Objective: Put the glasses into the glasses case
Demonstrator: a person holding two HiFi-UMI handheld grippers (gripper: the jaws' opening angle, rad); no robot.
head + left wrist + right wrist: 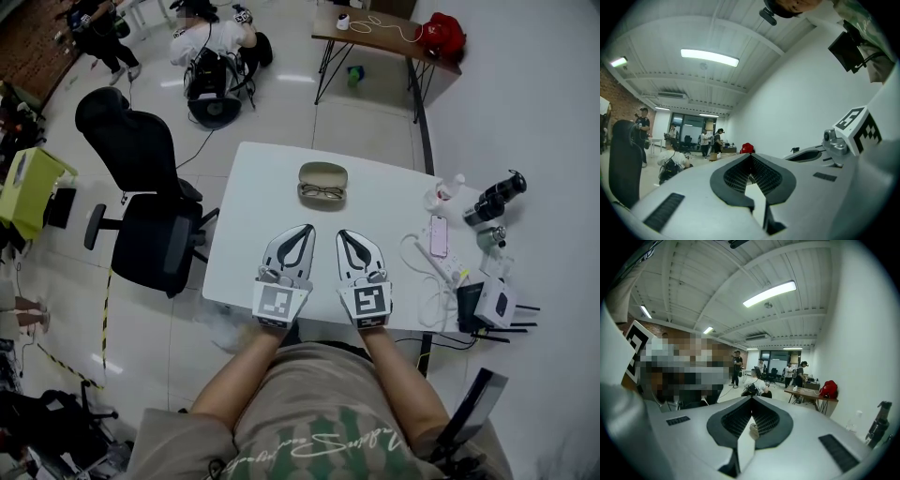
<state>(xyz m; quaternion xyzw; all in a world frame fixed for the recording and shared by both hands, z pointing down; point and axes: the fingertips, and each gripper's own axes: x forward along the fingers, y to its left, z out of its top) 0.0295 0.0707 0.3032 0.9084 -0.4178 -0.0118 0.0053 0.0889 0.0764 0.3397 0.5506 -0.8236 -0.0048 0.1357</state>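
Resting in open glasses case (322, 172): glasses (322, 193) | left tool (308, 227), right tool (340, 232) closed

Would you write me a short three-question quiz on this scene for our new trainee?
1. True or false: the left gripper and the right gripper are both shut, and neither touches the glasses.
2. The phone lies on the table: A) left of the left gripper, B) right of the right gripper, C) between the two.
3. What colour is the office chair beside the table?
Key: 1 true; 2 B; 3 black.
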